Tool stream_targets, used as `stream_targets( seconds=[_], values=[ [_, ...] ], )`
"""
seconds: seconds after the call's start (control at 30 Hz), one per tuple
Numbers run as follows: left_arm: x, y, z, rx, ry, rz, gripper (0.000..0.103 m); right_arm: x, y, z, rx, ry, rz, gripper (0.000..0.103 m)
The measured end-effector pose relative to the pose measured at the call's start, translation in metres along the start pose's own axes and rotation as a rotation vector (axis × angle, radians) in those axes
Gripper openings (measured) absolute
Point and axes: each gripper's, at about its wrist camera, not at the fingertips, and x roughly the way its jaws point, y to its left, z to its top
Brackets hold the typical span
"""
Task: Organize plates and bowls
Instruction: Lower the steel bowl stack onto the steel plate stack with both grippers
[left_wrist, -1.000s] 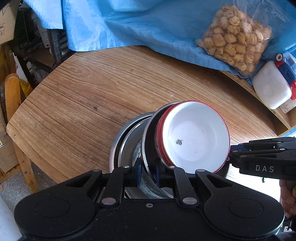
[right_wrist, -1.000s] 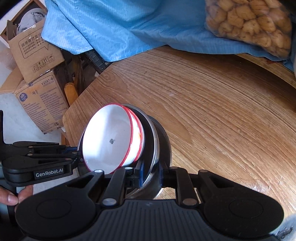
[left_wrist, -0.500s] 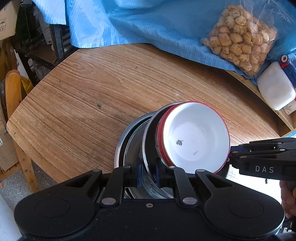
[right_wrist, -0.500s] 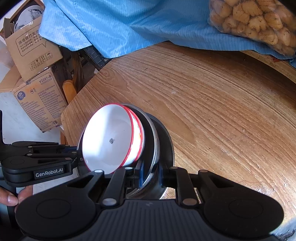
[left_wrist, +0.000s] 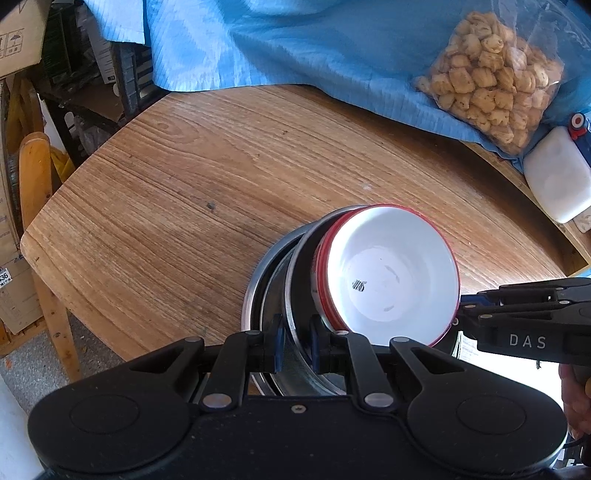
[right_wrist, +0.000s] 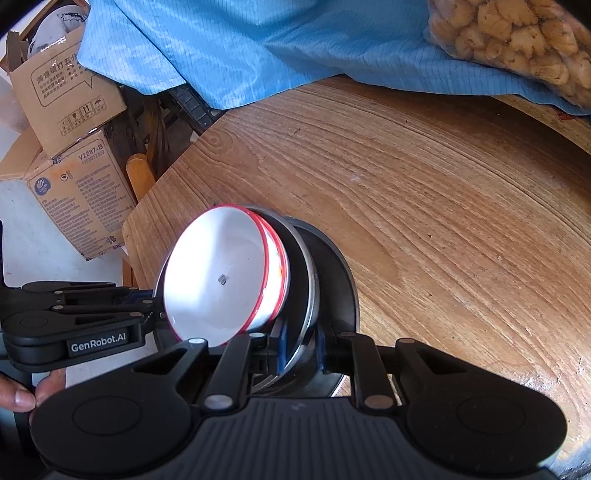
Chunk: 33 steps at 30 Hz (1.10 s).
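Gripping the near rim of a steel bowl (left_wrist: 295, 295), the left gripper (left_wrist: 294, 343) has its jaws drawn narrow on the thin metal wall, one pad inside and one outside. That bowl carries a white bowl with a red rim (left_wrist: 388, 275) nested in it, and both sit tilted inside an outer steel plate (left_wrist: 255, 280) low over the wooden counter (left_wrist: 221, 177). Pinching the rim probably lets the whole nest travel as one stack. At the right edge the right gripper (left_wrist: 461, 306) reaches the stack's far side, so the load is shared.

Seen from the right wrist, the right gripper (right_wrist: 299, 350) likewise has narrow jaws clamped on the steel bowl's (right_wrist: 308, 295) edge, the white bowl (right_wrist: 218, 280) leaning toward the left gripper (right_wrist: 157, 308), which meets the stack at the opposite side. A hand (right_wrist: 22, 395) holds that tool. Opposed grips likely steady the tilted, slippery nest near the counter's (right_wrist: 443, 221) corner, clear of the blue cloth (right_wrist: 258, 48) and snack bag (right_wrist: 517, 33).
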Motion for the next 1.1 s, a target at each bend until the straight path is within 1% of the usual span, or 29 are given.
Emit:
stream_targets(
  seconds=[0.67, 1.0, 1.1],
  values=[
    [0.0005, 0.0054, 0.0068, 0.006, -0.033, 0.033, 0.011, 0.0070, 0.0067, -0.0010, -0.026, 0.018, 0.012, 0.021],
    [0.0009, 0.0046, 0.0067, 0.004, -0.038, 0.037, 0.011, 0.0080, 0.0052, -0.0008, -0.020, 0.018, 0.017, 0.022],
    [0.0007, 0.0047, 0.0066, 0.002, -0.041, 0.037, 0.011, 0.0082, 0.0053, -0.0008, -0.019, 0.018, 0.020, 0.023]
  ],
)
